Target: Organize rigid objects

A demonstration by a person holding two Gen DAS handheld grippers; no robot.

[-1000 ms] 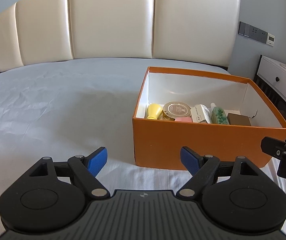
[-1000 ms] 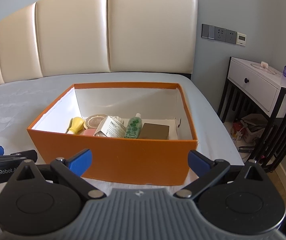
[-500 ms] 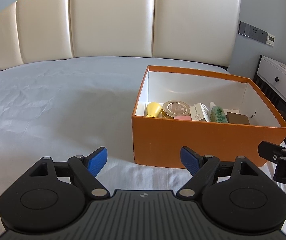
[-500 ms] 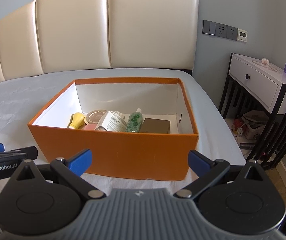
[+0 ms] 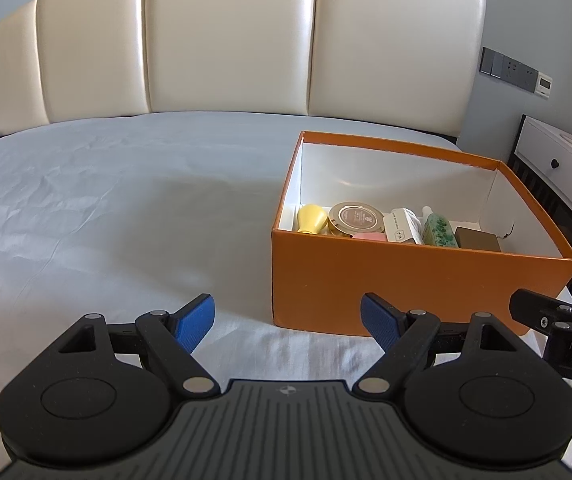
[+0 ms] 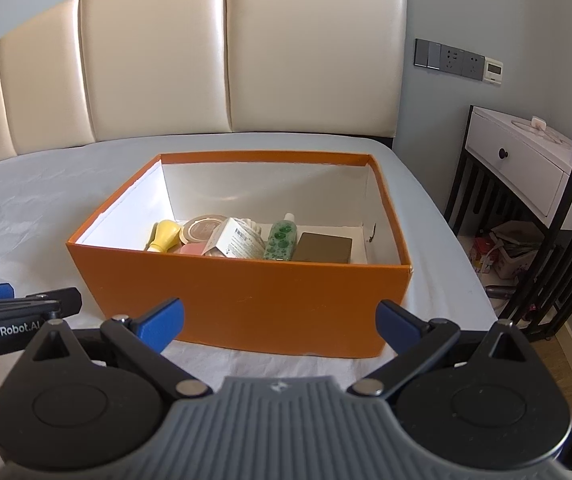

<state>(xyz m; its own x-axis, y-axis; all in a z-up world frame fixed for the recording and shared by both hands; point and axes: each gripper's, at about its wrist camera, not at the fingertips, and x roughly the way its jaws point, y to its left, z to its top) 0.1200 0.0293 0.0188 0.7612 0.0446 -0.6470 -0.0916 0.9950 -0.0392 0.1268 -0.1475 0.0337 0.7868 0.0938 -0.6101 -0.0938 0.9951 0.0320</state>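
Note:
An orange box (image 5: 414, 284) (image 6: 245, 300) stands on the bed. Inside it lie a yellow bulb-shaped piece (image 5: 312, 219) (image 6: 164, 235), a round gold-rimmed tin (image 5: 356, 218) (image 6: 201, 227), a pink block (image 5: 368, 236) (image 6: 191, 249), a white carton (image 5: 402, 231) (image 6: 235, 242), a green bottle (image 5: 438, 232) (image 6: 282, 238) and a brown box (image 5: 478, 239) (image 6: 323, 247). My left gripper (image 5: 288, 320) is open and empty, low before the box's left corner. My right gripper (image 6: 279, 322) is open and empty, facing the box's front wall.
The grey bed sheet (image 5: 105, 208) spreads wide to the left of the box. A cream padded headboard (image 5: 225, 40) stands behind. A white nightstand (image 6: 526, 164) on a black frame sits to the right, with clutter on the floor (image 6: 502, 248) beneath it.
Both grippers have risen and drawn back a little from the box, so more of its contents show. Both stay open and the box has not moved.

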